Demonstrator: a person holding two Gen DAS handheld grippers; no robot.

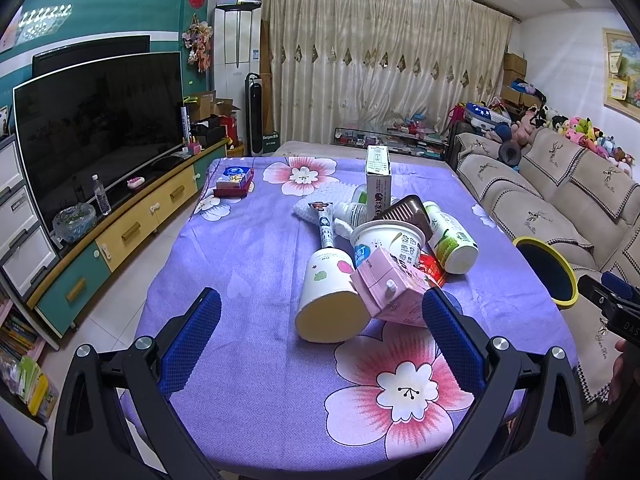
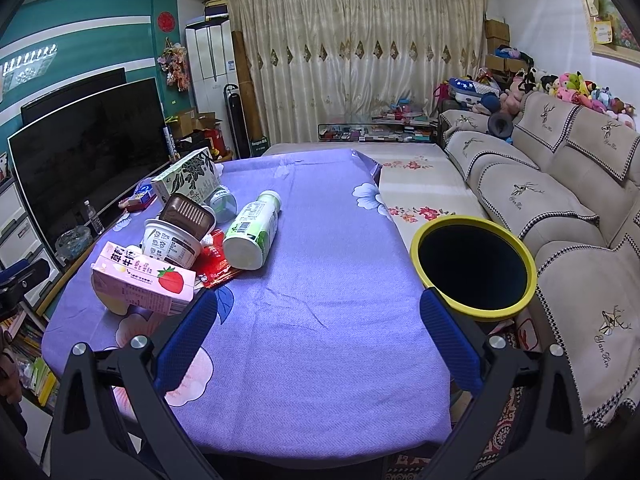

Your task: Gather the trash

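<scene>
A pile of trash sits on a table (image 1: 248, 248) draped in a purple cloth printed with pink and white flowers, in a living room with drawn curtains (image 1: 384, 64). Nearest the left gripper (image 1: 322, 320), whose blue-padded jaws stand spread wide with nothing between them, a white paper cup (image 1: 328, 300) lies on its side with its base toward the camera. A pink milk carton (image 1: 394, 290) printed with a strawberry leans against that cup, its small cap facing forward. Behind them a white tub (image 1: 386, 246) lies tipped over, with a brown plastic tray (image 1: 408, 214) resting against it and a red wrapper (image 1: 434, 270) showing beneath. A green-and-white bottle (image 1: 450, 238) lies on its side at the right of the pile, a tube (image 1: 326, 226) lies at the left, and a tall box (image 1: 378, 184) stands upright at the back. A small red box (image 1: 234, 182) sits apart near the far left corner of the table.

The right gripper (image 2: 316, 332) hovers over bare cloth at the near edge, its jaws likewise spread and holding nothing, the trash pile well to its left. A black bin with a yellow rim (image 2: 474, 266) stands just beside the table's right edge, between the table and a beige sofa (image 2: 560, 200) lined with soft toys (image 2: 576, 88). A television (image 1: 100, 132) stands on a low cabinet (image 1: 132, 232) along the left wall.
</scene>
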